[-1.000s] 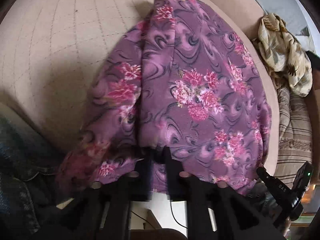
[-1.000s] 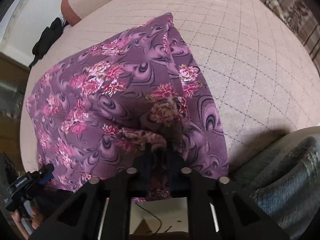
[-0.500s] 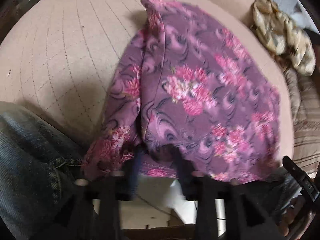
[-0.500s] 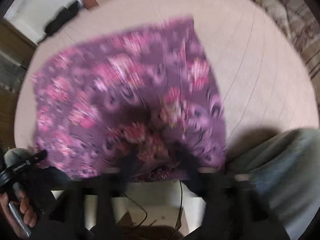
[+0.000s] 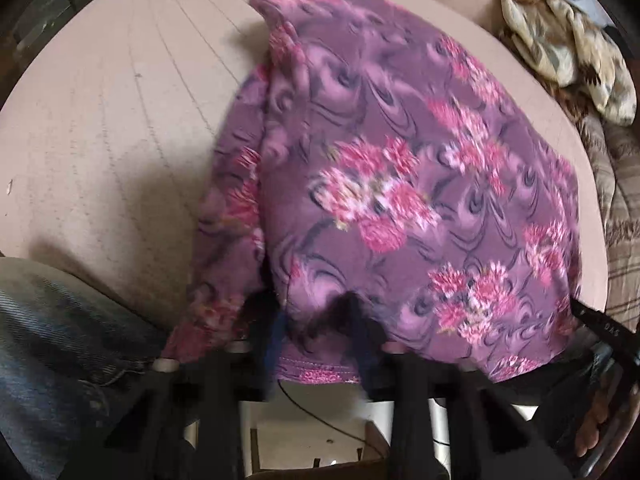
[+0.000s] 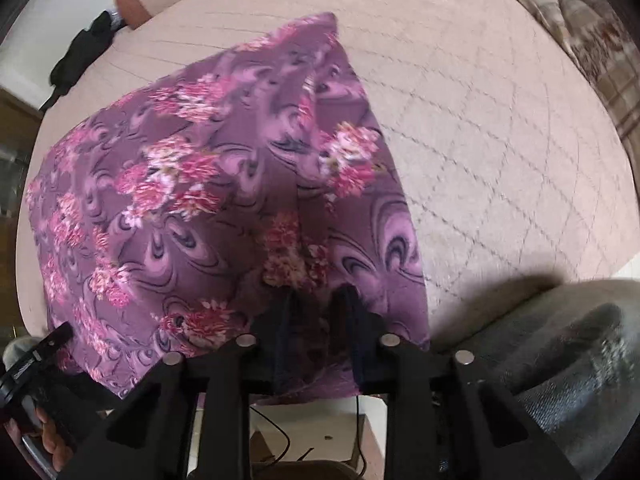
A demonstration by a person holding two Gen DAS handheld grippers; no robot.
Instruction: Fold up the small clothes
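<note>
Left gripper (image 5: 316,312) pointing steeply down at the near hem of a purple floral garment (image 5: 400,184), jaws just closing, cloth lying between the blurred fingers, pads drawn in on the hem. Right gripper (image 6: 320,304) likewise aimed down at the same hem further along, jaws pinched nearly together on a bunched fold of the garment (image 6: 208,200). Spread flat over a beige quilted surface (image 5: 120,120), hem hanging past the near edge, one folded flap along the side. Two grippers, one garment, one person's denim-clad leg (image 5: 52,340) pressed against the near edge. Seen only from the left wrist: a crumpled beige patterned cloth (image 5: 560,40) on a striped cushion (image 5: 616,200) at the far right, plus the other gripper's black tip and gripping hand (image 5: 600,420). Seen only from the right wrist: a black bundle (image 6: 80,52) against a pale wall, dark wooden furniture (image 6: 12,128) at the left edge, a checked blanket (image 6: 580,32) at top right.
</note>
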